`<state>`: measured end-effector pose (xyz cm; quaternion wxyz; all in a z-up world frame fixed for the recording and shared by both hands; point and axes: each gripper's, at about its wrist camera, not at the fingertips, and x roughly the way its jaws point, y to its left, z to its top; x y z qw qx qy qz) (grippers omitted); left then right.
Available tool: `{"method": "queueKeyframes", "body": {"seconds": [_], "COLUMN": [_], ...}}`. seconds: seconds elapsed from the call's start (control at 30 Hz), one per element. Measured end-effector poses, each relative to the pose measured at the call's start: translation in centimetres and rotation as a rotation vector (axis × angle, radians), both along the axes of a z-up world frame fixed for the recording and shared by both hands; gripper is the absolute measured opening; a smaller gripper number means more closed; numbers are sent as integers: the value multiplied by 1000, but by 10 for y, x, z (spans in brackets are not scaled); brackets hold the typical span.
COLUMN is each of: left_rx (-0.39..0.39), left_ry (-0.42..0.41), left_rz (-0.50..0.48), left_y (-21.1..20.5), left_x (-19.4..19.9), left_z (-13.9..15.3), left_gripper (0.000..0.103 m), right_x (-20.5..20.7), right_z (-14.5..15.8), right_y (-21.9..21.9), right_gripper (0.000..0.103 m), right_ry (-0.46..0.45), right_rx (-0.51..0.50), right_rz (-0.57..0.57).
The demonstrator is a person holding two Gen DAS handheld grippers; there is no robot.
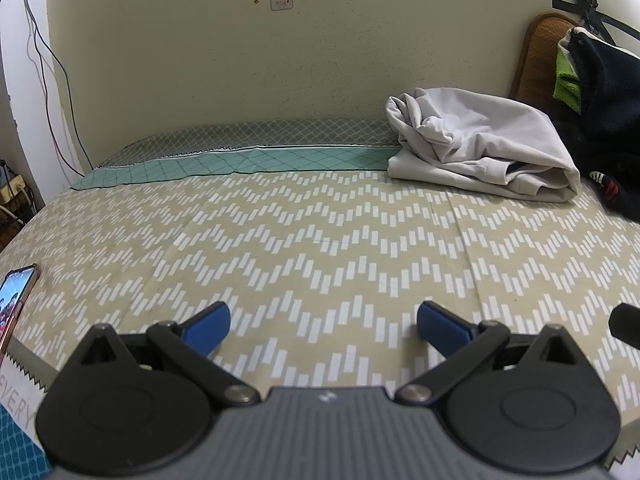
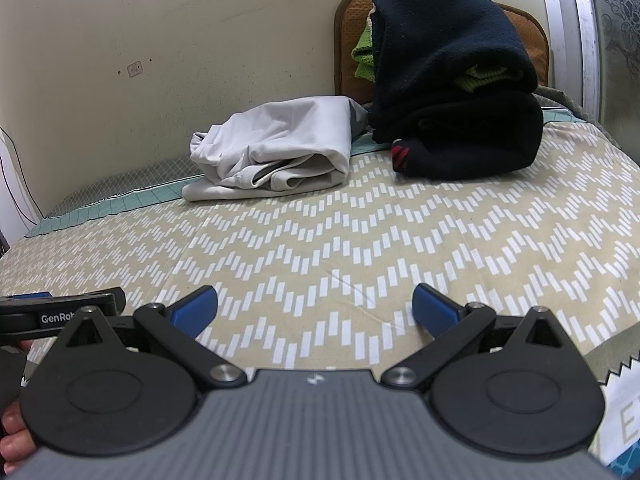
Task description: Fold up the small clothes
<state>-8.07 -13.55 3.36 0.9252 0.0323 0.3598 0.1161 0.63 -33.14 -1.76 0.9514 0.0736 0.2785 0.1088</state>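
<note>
A crumpled, loosely folded light grey garment (image 1: 480,148) lies at the far side of the bed by the wall; it also shows in the right wrist view (image 2: 276,152). A pile of dark navy clothes (image 2: 452,92) with a bit of green cloth sits to its right, and shows in the left wrist view (image 1: 604,120). My left gripper (image 1: 323,326) is open and empty, low over the bedsheet, well short of the garments. My right gripper (image 2: 315,312) is open and empty, also near the bed's front. The left gripper's side (image 2: 60,312) shows at the right view's left edge.
The bed is covered by a beige sheet with a white zigzag pattern (image 1: 320,248) and a teal band (image 1: 240,162) near the wall. A phone (image 1: 16,296) lies at the left edge. An orange-brown cushion (image 2: 528,36) stands behind the dark pile. Cables hang at the far left.
</note>
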Motion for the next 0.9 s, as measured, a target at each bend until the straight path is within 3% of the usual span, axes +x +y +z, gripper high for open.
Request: {"method": "queueKeyframes", "body": {"seconds": [0.9], "left_rx": [17], "left_ry": [-25], "left_rz": [-25], "left_y": [-7], "left_x": [-6], "left_z": [3], "left_gripper": [103], "right_x": [0], "right_z": [0], "right_y": [0], "right_gripper": [103], "right_ry": [0], "right_rx": [1], "right_rz": [0]}}
